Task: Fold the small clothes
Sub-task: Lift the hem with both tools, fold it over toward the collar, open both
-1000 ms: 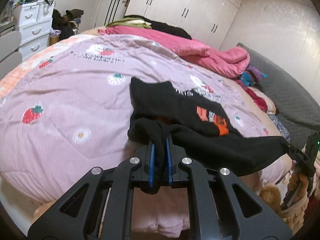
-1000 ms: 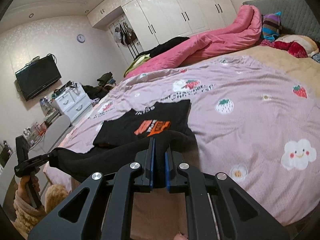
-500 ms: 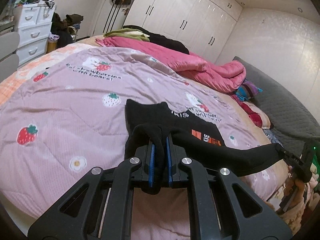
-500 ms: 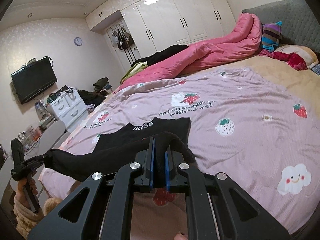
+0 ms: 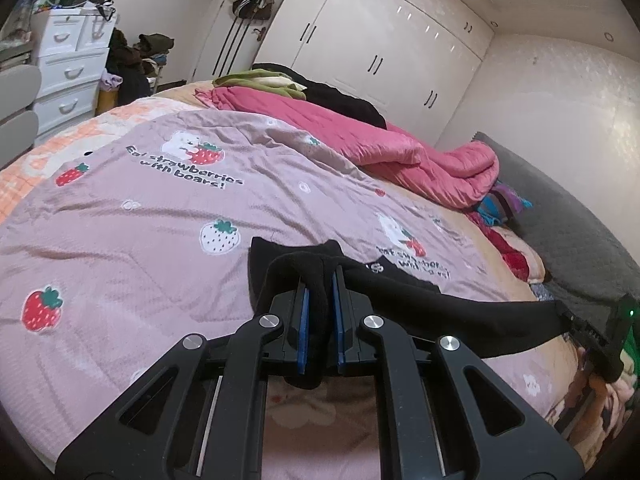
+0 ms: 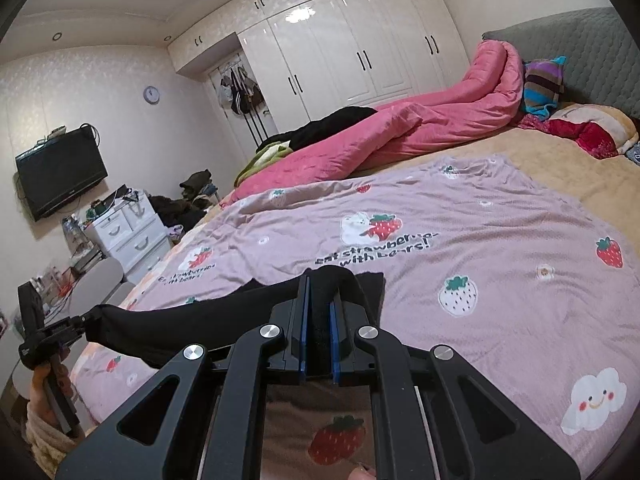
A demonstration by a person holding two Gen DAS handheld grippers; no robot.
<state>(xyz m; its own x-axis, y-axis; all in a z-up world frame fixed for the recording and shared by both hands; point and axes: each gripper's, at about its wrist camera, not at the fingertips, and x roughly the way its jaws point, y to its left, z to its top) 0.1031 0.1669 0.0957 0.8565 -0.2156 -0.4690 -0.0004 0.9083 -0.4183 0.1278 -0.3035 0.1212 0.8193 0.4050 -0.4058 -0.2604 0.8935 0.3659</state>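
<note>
Both tongs are clamped on cloth: the left tongs [image 5: 320,280] pinch one end of the near edge of a black garment [image 5: 440,308], and the right tongs [image 6: 318,292] pinch the other end, with the edge drawn into a taut band between them. That edge is lifted clear of the bed, near its front edge, while the far part of the garment still lies flat on the strawberry quilt [image 5: 140,248].

The garment looks light and entirely limp. It sags wherever it is unsupported and bunches thickly inside each grip, so it should fold without resistance but will not keep a crease unaided. The two corners of one edge seem the right holds, since they keep the fold line straight. Thin knit could slip from a shallow pinch.

The quilt is soft, slightly rumpled and likely to drag on the fabric. A pink duvet [image 6: 420,128] is heaped along the bed's far side, pillows [image 6: 588,132] lie at the grey headboard [image 6: 580,52], and white wardrobes [image 6: 360,60], a drawer unit [image 6: 128,232] and a wall television [image 6: 60,172] line the room.
</note>
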